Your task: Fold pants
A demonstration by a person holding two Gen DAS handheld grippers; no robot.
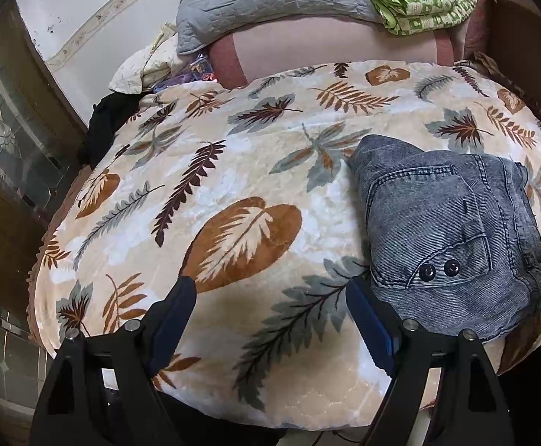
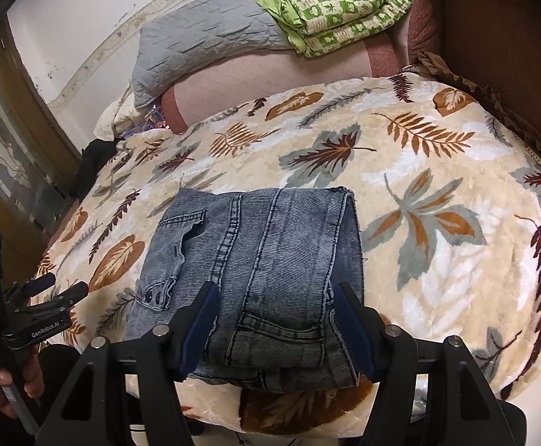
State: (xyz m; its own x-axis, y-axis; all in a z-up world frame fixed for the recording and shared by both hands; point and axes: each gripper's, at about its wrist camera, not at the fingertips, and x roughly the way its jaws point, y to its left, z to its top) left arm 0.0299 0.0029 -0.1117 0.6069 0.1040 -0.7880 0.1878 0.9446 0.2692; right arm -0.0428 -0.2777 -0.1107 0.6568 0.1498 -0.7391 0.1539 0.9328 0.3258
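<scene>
Item: pants, blue-grey washed denim, lying as a compact folded bundle on the bed, near its front edge. Several layers are stacked; a pocket with two dark snaps faces up on the left side, and a hem edge lies across the far side.

Right tongs: jaws apart, one finger at each side of the bundle's near end, gripping nothing. Whether the tips touch the cloth cannot be told.

Left tongs: jaws wide apart, empty, hovering over bare blanket just left of the bundle; the right-hand finger sits close beside the denim's near-left corner.

Bedding: leaf-patterned blanket covering the bed; grey quilted pillow and green patterned quilt at the far end, well apart from the work.

Step in hand (judged): folding looks essentially done; both tools appear released from the cloth.

Next move (judged): at most a tidy, pressing the top layer flat or squaring the near edge, with light contact so the stacked layers do not slide off the bed's front.
</scene>
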